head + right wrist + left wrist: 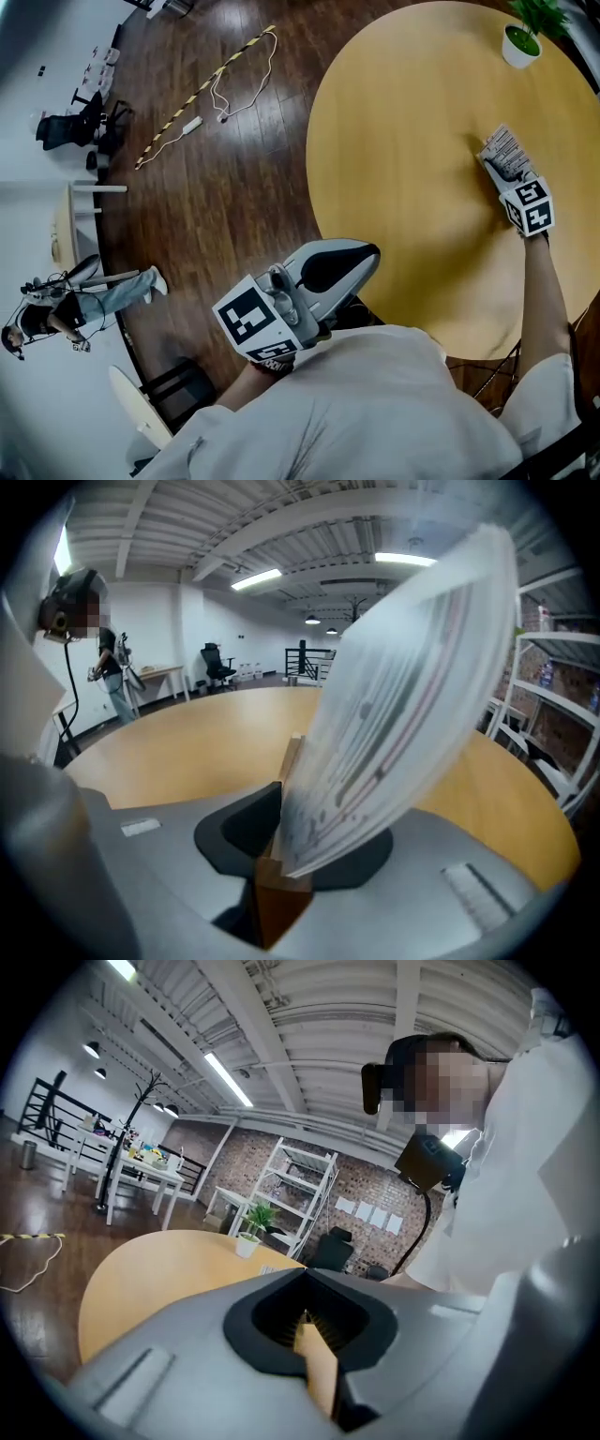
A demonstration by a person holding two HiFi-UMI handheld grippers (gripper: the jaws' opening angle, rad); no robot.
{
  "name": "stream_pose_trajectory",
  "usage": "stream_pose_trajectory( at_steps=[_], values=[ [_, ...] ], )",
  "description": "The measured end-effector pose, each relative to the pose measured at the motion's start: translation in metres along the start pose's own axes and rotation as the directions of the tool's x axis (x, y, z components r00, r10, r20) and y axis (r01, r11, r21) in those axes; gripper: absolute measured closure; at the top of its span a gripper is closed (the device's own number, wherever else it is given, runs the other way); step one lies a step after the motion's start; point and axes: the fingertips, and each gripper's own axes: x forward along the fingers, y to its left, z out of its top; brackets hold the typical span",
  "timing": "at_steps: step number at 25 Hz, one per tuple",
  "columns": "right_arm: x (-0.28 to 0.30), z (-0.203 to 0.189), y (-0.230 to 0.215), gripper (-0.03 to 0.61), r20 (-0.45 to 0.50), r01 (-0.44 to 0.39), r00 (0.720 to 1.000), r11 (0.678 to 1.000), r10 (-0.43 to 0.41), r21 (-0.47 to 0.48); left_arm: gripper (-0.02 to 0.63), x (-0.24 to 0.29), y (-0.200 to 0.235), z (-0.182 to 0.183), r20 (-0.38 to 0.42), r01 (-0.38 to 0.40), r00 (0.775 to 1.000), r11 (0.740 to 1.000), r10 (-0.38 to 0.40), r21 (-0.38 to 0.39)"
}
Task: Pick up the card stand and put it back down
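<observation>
While your L gripper (pixel 367 255) hangs by your chest, jaws together on nothing, your R gripper (pixel 502 167) is clamped on the card stand (pixel 507 148) by its wooden base, out over the table (pixel 403 187). The card leans tilted, long edge running away from you. It's a clear sleeve, print blurred. Can't tell if it touches the top yet.

Ceiling strip lights (pixel 225 1077) give even brightness; corners vignette, and the near card stand (pixel 403 696) seems motion-blurred.
</observation>
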Motion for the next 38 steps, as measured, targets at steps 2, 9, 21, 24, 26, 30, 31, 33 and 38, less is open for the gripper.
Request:
stream_pose_trajectory(
  at_steps=[2,9,21,24,26,30,31,33,38],
  values=[
    [0.003,-0.005,0.003,0.472,0.006,-0.011,1.0,0.999,0.011,-0.037,0.623,0.0,0.005,-0.002,0.002,-0.017,1.0,1.0,0.017,-0.003],
    [0.005,-0.007,0.001,0.448,0.055,0.007,0.998,0.997,-0.003,-0.077,0.623,0.008,0.006,-0.017,-0.051,-0.02,0.999,0.999,0.018,-0.041],
    [-0.026,-0.039,-0.007,0.138,0.047,0.117,0.991,0.989,-0.122,0.085,0.623,0.002,-0.003,-0.014,-0.014,0.016,1.0,0.997,-0.017,-0.078],
    [-0.037,-0.052,0.005,0.101,0.019,0.13,0.991,0.984,-0.133,0.118,0.623,-0.007,-0.015,-0.013,-0.005,0.034,0.999,0.997,-0.034,-0.068],
    [-0.038,-0.056,0.01,0.071,-0.007,0.132,0.991,0.981,-0.132,0.144,0.623,-0.014,-0.021,-0.011,0.0,0.046,0.999,0.997,-0.046,-0.058],
    [-0.05,-0.059,0.025,0.011,-0.039,0.138,0.99,0.968,-0.133,0.208,0.623,-0.032,-0.042,-0.006,0.008,0.063,0.998,0.997,-0.062,-0.04],
    [-0.057,-0.061,0.029,0.011,-0.041,0.148,0.989,0.964,-0.143,0.219,0.623,-0.039,-0.048,-0.007,0.011,0.065,0.998,0.997,-0.065,-0.034],
    [-0.074,-0.066,0.037,0.011,-0.032,0.177,0.984,0.955,-0.175,0.236,0.623,-0.052,-0.057,-0.011,0.027,0.073,0.997,0.997,-0.073,-0.019],
    [-0.131,-0.071,0.07,0.011,0.042,0.294,0.941,0.873,-0.335,0.389,0.623,-0.088,-0.065,-0.018,0.084,0.097,0.992,0.995,-0.096,-0.011]
  ],
)
